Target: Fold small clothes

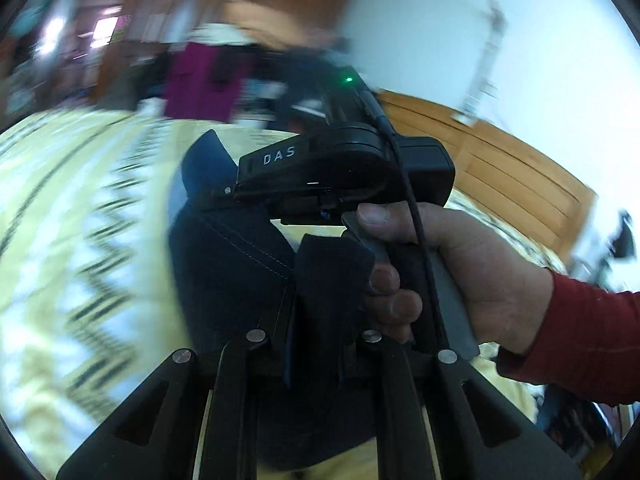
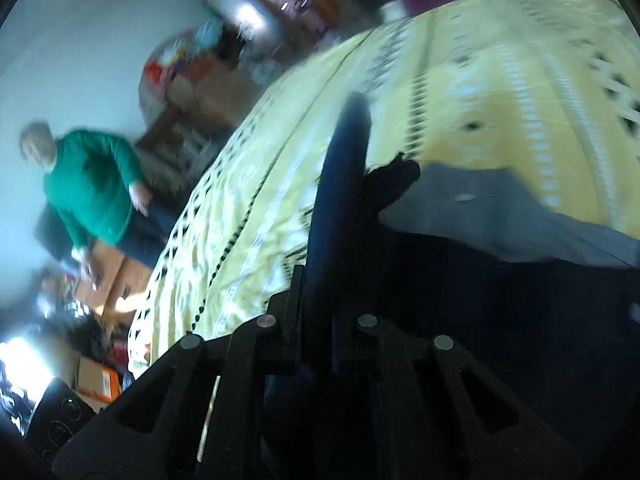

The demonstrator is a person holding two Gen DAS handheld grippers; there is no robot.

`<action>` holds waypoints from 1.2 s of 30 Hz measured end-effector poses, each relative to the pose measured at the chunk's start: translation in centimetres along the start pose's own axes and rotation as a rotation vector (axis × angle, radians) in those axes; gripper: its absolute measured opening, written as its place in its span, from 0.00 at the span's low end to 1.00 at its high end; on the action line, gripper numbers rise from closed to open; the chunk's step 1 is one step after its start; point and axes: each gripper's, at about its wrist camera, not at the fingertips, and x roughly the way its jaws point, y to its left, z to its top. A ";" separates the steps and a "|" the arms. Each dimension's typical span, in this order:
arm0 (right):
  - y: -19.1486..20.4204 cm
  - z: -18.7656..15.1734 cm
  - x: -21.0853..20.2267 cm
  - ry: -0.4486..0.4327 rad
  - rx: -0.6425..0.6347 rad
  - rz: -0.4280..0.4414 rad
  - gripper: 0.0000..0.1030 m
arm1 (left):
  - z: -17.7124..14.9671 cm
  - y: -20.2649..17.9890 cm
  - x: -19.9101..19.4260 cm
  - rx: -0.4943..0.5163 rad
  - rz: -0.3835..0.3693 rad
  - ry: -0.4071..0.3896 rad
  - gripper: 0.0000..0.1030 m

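A dark navy garment (image 1: 232,264) with pale stitching hangs lifted above the bed, stretched between both grippers. My left gripper (image 1: 314,320) is shut on one edge of it. In the left wrist view the right gripper (image 1: 218,196), a black tool marked DAS, pinches the cloth higher up. A hand (image 1: 460,264) in a red sleeve holds that tool. In the right wrist view my right gripper (image 2: 318,304) is shut on a navy fold (image 2: 344,184) that runs up from between its fingers. More dark cloth fills the lower right of that view.
A yellow patterned bedspread (image 1: 60,208) (image 2: 500,80) lies under everything. A grey cloth (image 2: 500,204) rests on it beside the navy fold. A person in a green top (image 2: 92,192) stands beyond the bed's edge. Boxes and clutter (image 2: 100,380) sit on the floor. A wooden headboard (image 1: 500,184) lies behind the hand.
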 end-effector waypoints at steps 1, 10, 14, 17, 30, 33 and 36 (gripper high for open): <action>-1.8 -0.4 -1.7 -0.023 0.027 -0.007 0.08 | 0.2 -2.2 1.5 0.044 -0.047 0.022 0.13; -18.8 -5.0 -9.8 -0.048 0.292 -0.041 0.08 | -2.2 -12.5 15.2 0.115 -0.279 0.265 0.15; -22.3 -6.3 -10.4 -0.051 0.339 -0.040 0.08 | -4.1 -14.3 19.9 0.135 -0.289 0.359 0.15; -24.0 -6.9 -11.4 -0.076 0.368 -0.029 0.08 | -5.8 -15.1 22.0 0.160 -0.284 0.399 0.18; -22.0 -12.2 -15.2 0.019 0.450 -0.003 0.47 | -6.2 -16.3 12.9 0.241 -0.266 0.388 0.34; -20.5 -14.6 -16.8 0.030 0.430 -0.013 0.50 | -6.5 -14.4 7.4 0.215 -0.178 0.335 0.39; -19.0 -16.4 -17.2 0.039 0.406 -0.009 0.51 | -7.2 -11.4 3.8 0.155 -0.062 0.312 0.40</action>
